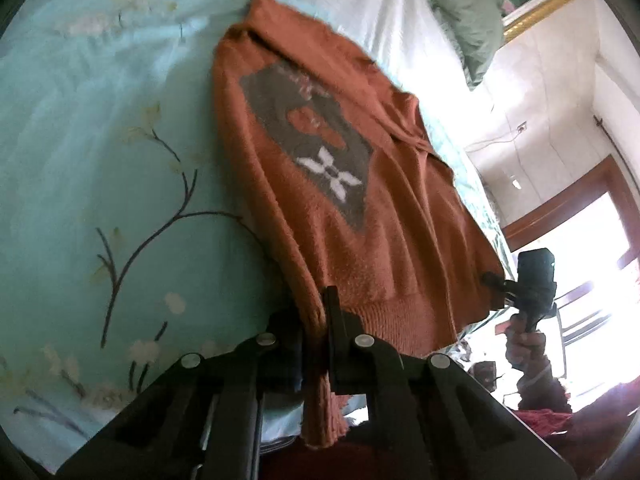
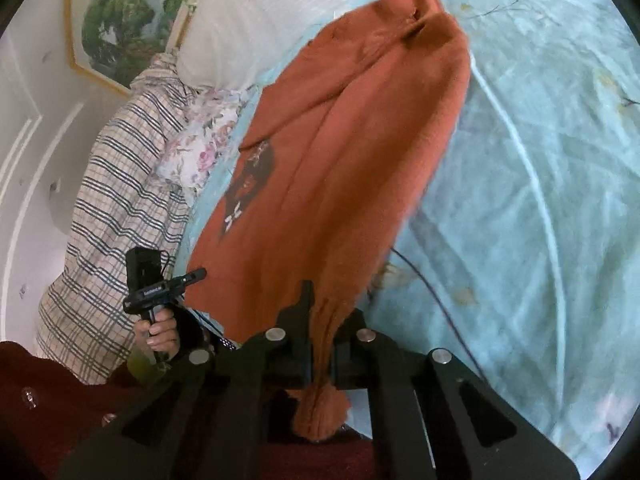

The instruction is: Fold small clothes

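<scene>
Rust-orange knitted sweater point(image 1: 340, 184) with a grey chest patch bearing a white flower hangs lifted by its ribbed hem, its body trailing away onto the pale turquoise bedsheet printed with dark branches point(image 1: 100, 152). Nearest, at 6 o'clock in the left wrist view, the left black two-finger gripper point(image 1: 316, 320) has its fingers pressed onto a bunched fold of that hem, a tail of knit dropping between them. At 6 o'clock in the right wrist view, the right black two-finger gripper point(image 2: 320, 312) likewise pinches a gathered fold of the sweater point(image 2: 340, 160), with a wad of fabric hanging below the fingers. Each gripper shows in the other's view: the right one point(image 1: 496, 284) at 4 o'clock, gripping the hem's far corner, held by a hand point(image 1: 524, 344); the left one point(image 2: 196, 274) at 8 o'clock, touching the hem edge, held by a hand point(image 2: 158, 330). Farther off, the sweater's upper part lies on the sheet point(image 2: 540, 200) toward 12 o'clock. Beyond, at 9 o'clock in the right view, sit a checked cream blanket point(image 2: 120, 220), a floral pillow point(image 2: 196, 152) and a framed landscape picture point(image 2: 120, 12).
</scene>
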Demonstrator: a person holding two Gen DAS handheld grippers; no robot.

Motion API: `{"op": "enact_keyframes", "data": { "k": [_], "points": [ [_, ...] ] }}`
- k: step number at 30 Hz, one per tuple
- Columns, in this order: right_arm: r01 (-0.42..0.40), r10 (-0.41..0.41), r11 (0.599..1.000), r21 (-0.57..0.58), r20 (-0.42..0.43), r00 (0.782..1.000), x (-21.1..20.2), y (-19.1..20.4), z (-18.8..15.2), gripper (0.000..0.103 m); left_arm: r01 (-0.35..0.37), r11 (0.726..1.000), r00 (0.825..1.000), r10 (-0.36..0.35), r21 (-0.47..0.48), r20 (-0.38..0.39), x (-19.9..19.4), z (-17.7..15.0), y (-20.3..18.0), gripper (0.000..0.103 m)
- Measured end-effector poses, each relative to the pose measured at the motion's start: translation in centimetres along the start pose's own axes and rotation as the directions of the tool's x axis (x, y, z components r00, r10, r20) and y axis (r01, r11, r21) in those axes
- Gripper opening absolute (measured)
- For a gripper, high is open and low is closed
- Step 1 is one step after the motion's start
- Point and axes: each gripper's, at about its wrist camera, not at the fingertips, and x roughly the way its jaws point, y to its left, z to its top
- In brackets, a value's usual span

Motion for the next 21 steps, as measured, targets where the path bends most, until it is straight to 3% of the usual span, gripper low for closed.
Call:
{"op": "enact_keyframes", "data": {
  "k": [5,11,16,21],
  "points": [
    [-0.043,0.041,0.999,0.033,0.08,0.996,-2.8,-1.0,-0.1,0.007,0.008,1.0,0.996,-0.007,-0.02,0.087,-1.6,-0.1,-0.4,0.005],
    [-0.127,0.125,0.992,-0.002,0.165,0.978,-3.9,0.8,1.9,0.007,0.069,0.997,0.978,-0.063,-0.023,0.2,-4.1,2.6,-2.1,0.005],
    [-0.137,0.15,0.988,-0.067,0.25,0.957,-4.7,2.7,6.0,0.007,0.071,0.997,0.955,-0.075,0.024,0.288,-4.6,7.3,-4.8,0.005],
    [-0.05,0.071,0.996,-0.067,0.355,0.932,-4.6,2.7,12.8,0.007,0.043,0.999,0.922,-0.049,0.023,0.385,-3.6,14.2,-5.6,0.005]
  ]
}}
